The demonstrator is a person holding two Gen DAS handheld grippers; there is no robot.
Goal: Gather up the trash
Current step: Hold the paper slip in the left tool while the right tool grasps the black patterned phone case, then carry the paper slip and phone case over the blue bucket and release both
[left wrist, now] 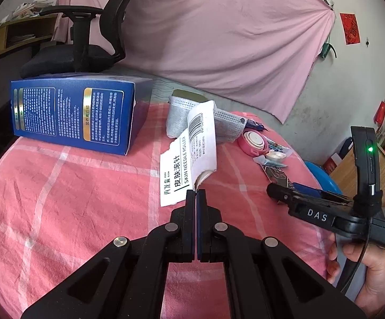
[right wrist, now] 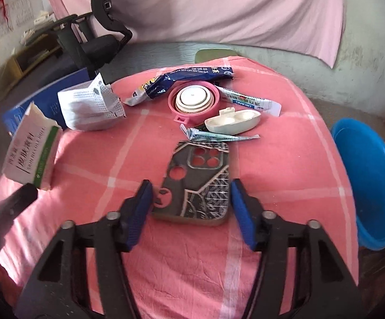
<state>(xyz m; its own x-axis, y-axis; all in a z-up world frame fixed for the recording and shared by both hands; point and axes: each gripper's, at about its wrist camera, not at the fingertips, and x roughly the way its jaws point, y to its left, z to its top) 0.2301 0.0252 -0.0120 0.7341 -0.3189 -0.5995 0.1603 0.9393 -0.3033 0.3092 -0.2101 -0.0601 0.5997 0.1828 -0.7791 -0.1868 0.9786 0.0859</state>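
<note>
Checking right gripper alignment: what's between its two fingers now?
In the right wrist view, the open right gripper straddles the near end of the phone case, which lies flat on the pink checked cloth; neither blue pad clearly touches it.

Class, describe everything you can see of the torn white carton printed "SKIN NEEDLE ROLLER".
The white carton looks like thin cardboard, with black Chinese and English print, a barcode label and a green stripe along one side. Its far end is ripped open with ragged edges. The left tongs are shut on its near edge, so it stands tilted over the pink checked cloth; whether it touches the cloth is unclear. A grey face mask lies just behind it.
</note>
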